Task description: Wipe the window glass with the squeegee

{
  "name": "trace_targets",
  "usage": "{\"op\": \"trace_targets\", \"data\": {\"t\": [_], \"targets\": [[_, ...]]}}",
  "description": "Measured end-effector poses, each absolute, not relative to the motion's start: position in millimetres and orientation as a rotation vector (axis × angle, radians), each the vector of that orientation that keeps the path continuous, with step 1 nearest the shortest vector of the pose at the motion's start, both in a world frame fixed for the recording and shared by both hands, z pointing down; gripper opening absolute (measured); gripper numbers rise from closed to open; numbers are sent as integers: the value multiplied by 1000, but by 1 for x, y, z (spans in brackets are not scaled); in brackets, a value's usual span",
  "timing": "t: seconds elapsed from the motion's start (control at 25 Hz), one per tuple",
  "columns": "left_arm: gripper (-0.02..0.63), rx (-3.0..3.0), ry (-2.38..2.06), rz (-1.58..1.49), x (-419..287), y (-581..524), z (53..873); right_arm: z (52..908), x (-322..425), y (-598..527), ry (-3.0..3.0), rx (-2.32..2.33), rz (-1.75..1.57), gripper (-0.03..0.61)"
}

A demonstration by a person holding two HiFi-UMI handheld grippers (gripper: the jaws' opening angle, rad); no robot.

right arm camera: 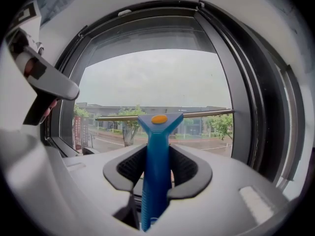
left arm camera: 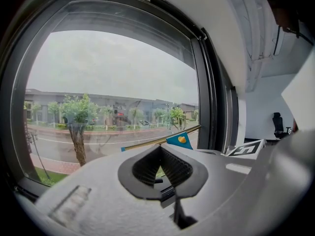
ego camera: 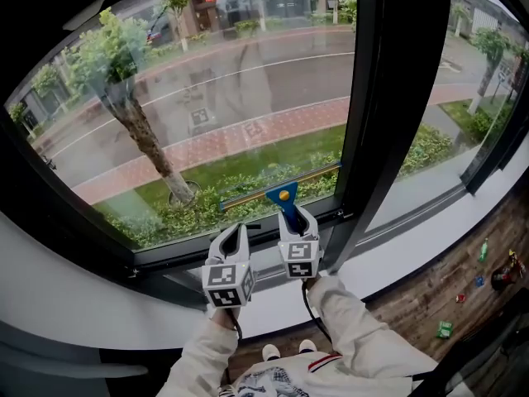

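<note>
Blue-handled squeegee (ego camera: 284, 197) is pinched in the right gripper (ego camera: 297, 222), its blade low against the window glass (ego camera: 215, 98). The left gripper (ego camera: 233, 236) is pressed together, empty. How much glass is already wiped cannot be told.

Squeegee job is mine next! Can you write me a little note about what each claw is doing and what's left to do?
Right claw: shut on the handle of the blue squeegee. The blade points up and is tilted, low on the window glass, with its right end near the dark frame post.
Left claw: shut, holding nothing, beside the right one.
Done: the squeegee is in the claw and up at the pane. No wiped area can be told apart.
Left: wipe the glass, most of which lies above the blade.
</note>
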State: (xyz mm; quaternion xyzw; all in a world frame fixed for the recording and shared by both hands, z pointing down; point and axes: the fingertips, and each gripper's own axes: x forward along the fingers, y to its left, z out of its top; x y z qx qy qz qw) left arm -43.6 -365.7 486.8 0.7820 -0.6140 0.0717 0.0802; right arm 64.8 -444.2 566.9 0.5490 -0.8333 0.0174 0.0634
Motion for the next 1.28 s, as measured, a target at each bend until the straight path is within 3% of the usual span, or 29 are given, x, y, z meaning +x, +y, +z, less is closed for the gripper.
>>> {"op": "trace_targets", "data": {"t": [1.28], "targets": [[3, 2282, -1836, 262, -54, -362, 511, 642, 70, -438, -2391, 1578, 269, 140]]}}
